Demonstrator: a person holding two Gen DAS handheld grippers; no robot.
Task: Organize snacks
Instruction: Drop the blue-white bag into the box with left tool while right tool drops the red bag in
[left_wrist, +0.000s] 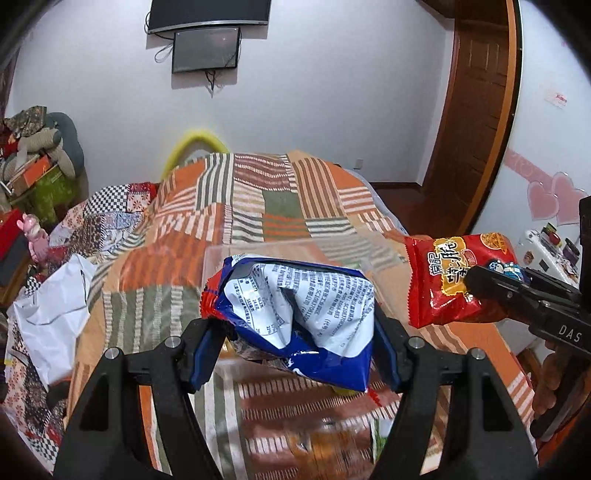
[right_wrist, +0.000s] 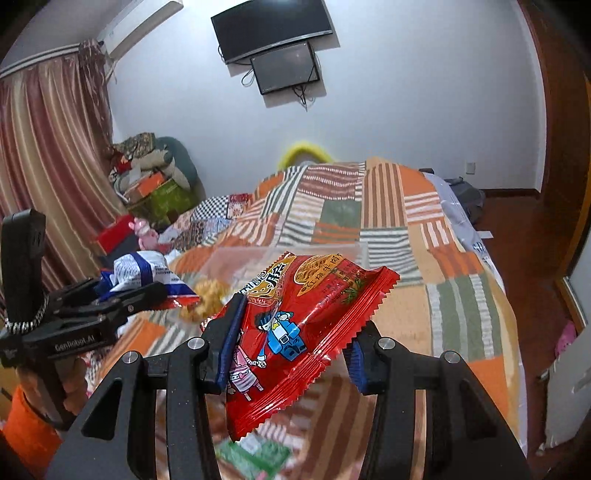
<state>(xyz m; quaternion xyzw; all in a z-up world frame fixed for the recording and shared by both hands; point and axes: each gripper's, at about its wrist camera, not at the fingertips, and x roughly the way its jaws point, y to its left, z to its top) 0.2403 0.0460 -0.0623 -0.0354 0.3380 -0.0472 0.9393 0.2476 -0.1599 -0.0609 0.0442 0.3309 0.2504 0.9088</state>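
Observation:
My left gripper is shut on a blue and white snack bag, held up over the bed with its printed back showing. My right gripper is shut on a red snack bag with cartoon figures. In the left wrist view the red bag hangs at the right in the right gripper. The right wrist view shows the blue bag at the left in the left gripper. A clear plastic box lies on the bedspread behind both bags, with a yellowish snack in it.
The bed wears an orange, green and white striped patchwork spread. More snack packs lie blurred below the grippers. A white bag and clutter sit at the left. A wooden door stands at the right, and two screens hang on the wall.

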